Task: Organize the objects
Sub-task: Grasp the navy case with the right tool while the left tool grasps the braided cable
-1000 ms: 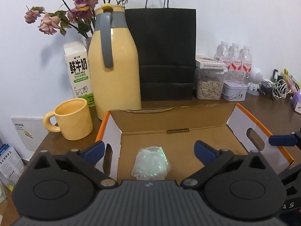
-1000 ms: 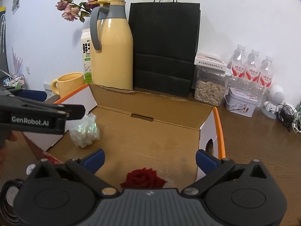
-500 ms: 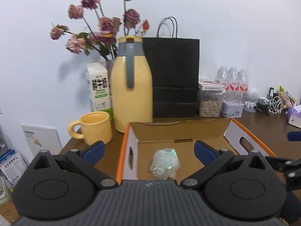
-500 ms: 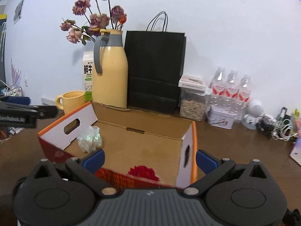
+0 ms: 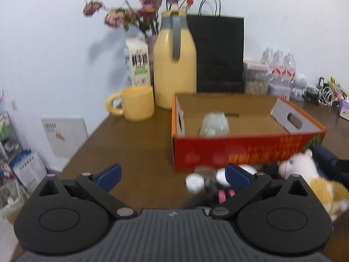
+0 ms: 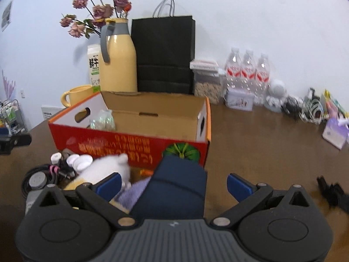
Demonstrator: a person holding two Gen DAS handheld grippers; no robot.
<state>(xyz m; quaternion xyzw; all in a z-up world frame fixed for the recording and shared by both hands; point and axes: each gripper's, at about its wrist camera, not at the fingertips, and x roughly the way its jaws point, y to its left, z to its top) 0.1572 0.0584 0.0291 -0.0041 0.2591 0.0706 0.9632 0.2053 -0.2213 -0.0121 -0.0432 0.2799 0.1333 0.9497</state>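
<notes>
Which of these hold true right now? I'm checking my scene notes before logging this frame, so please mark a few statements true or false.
1. The red cardboard box is open at the top. True.
2. A crinkled clear plastic bundle lies inside the box. True.
3. The yellow ceramic mug sits inside the box. False: it stands on the brown wooden table, outside.
4. The right hand-held gripper is shut on the white plush toy. False: its jaws are open, empty.
5. The left hand-held gripper is open. True.

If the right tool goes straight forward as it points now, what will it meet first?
Most likely the dark blue cloth item, lying between the open right tool fingers, before the red box; depth is uncertain.
</notes>
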